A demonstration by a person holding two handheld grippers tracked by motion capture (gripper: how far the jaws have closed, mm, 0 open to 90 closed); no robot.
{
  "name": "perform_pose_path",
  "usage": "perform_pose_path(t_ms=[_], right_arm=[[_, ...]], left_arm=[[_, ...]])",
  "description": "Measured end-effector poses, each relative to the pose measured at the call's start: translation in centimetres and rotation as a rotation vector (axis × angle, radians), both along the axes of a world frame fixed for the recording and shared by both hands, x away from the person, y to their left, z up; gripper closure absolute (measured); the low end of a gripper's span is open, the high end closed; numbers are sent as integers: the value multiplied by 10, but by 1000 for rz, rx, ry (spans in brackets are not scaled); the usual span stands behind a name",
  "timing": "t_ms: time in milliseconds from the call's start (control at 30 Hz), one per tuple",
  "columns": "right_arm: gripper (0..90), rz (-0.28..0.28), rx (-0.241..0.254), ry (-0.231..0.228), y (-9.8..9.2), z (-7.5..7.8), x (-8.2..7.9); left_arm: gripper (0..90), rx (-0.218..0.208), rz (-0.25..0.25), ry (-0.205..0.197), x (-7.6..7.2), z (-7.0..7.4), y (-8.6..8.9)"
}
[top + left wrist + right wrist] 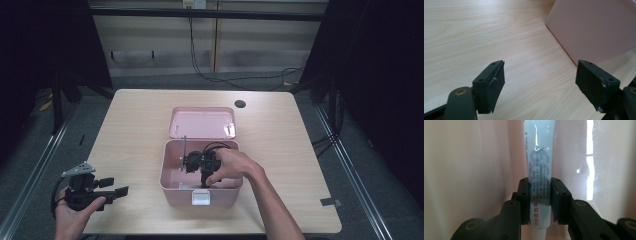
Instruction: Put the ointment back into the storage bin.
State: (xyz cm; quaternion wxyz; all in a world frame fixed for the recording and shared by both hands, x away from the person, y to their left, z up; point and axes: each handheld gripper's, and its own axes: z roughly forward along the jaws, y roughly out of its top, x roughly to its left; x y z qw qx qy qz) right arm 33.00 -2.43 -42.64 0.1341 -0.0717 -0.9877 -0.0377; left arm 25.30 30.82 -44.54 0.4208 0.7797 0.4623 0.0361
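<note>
The right claw point(540, 202) is pinching a white ointment tube point(540, 162) inside the open pink box point(167, 182), so the grasp looks done, while lifting out or setting down is remaining. The left claw point(540, 82) is resting wide open and empty over the surface point(474, 32), the box just ahead.

One pink box point(172, 187) sits on one wooden table point(280, 145), with one open lid point(202, 122); one white tube point(540, 165) lies inside it; two grippers are in use, the left gripper point(112, 189) and the right gripper point(540, 200).
</note>
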Motion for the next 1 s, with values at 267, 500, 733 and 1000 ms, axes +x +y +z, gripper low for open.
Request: perform_pose_path(t_ms=[267, 500, 733, 1000], right_arm=[[710, 28, -1, -3, 1, -5, -1], [710, 29, -6, 20, 3, -9, -1], [709, 37, -23, 18, 4, -11, -1], [708, 49, -78, 20, 6, -16, 0]], left_arm=[[233, 2, 2, 0, 0, 0, 0], [233, 2, 2, 1, 0, 0, 0], [233, 0, 2, 1, 0, 0, 1], [236, 6, 24, 5, 0, 0, 2]])
